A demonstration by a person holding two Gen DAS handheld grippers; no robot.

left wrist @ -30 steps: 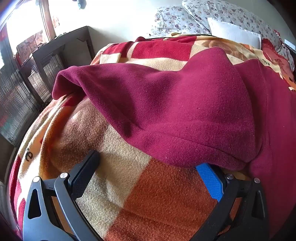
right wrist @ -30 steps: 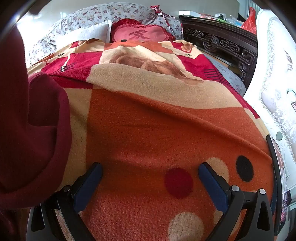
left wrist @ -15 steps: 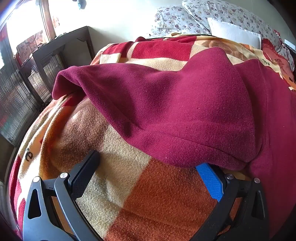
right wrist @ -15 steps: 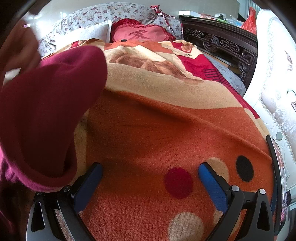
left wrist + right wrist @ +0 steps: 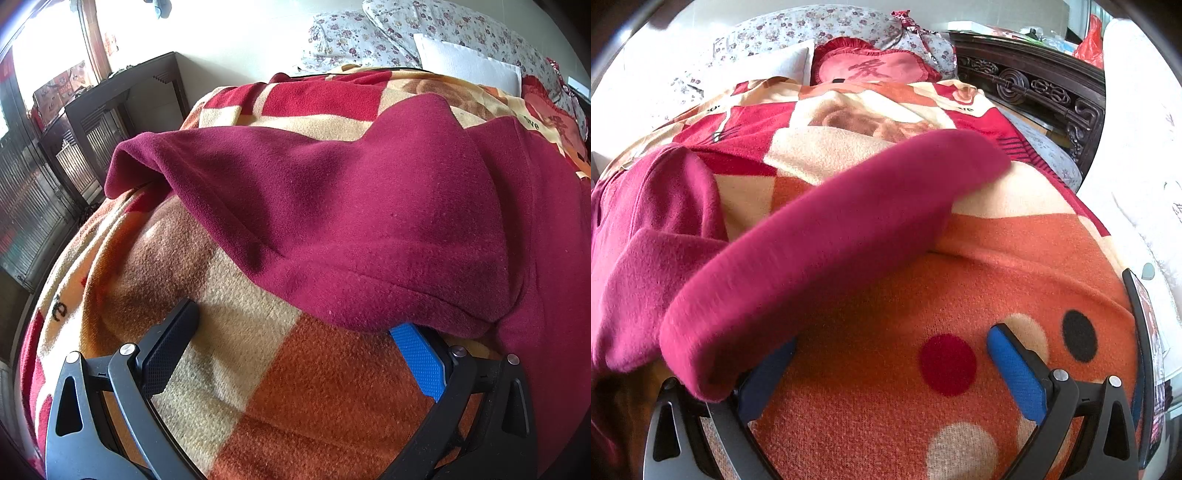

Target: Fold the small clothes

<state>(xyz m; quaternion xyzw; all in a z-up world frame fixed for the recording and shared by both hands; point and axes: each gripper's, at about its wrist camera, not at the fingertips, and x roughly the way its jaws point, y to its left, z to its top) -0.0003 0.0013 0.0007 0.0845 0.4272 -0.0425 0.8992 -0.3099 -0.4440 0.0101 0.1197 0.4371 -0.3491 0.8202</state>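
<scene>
A soft dark red fleece top (image 5: 369, 221) lay on a fuzzy blanket with orange, cream and red squares (image 5: 314, 398), which covered the bed. The left gripper (image 5: 295, 343) sat low on the blanket with its fingers spread wide, holding nothing. The top's hem draped over the tip of its blue finger (the one at 4 o'clock). The right gripper (image 5: 890, 362) was wide apart too and gripped nothing. A long red sleeve (image 5: 827, 236) stretched from 8 o'clock toward 1 o'clock and lay over its left finger.
</scene>
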